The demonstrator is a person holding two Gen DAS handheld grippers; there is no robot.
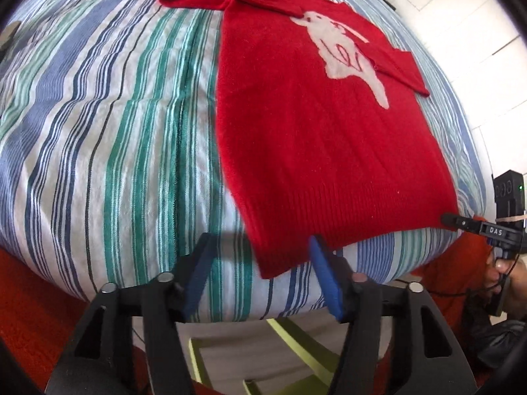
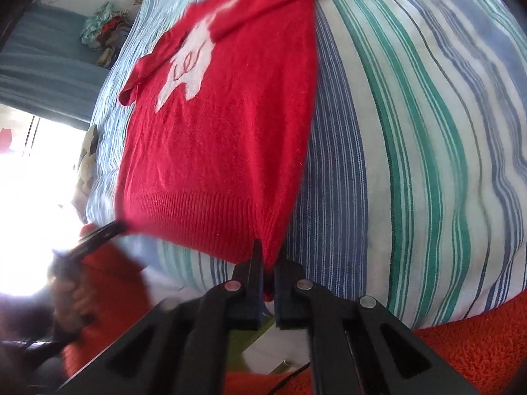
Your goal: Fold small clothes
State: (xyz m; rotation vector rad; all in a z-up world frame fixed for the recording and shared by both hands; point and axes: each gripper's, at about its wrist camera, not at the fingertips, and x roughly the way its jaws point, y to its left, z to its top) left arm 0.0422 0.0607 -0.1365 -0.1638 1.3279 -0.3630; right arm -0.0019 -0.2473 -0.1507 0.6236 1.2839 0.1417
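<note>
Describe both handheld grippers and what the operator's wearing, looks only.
The two match: left gripper and right gripper have black fingers with triangular cut-outs and round silver bolts. The left's pads are blue. The right's body shows white DAS lettering, a black box with a green light and a thin black cable. Orange knit sleeve.

Striped bed cover (image 1: pixel 115 115), red sweater (image 1: pixel 313 138) flat on it, apparently sleeves folded inward.

Obscured and cropped areas

Right wrist view: red sweater (image 2: pixel 214 151) collar cut off at top edge; hand (image 2: pixel 70 299) at lower left blurred; window area at left overexposed.
</note>
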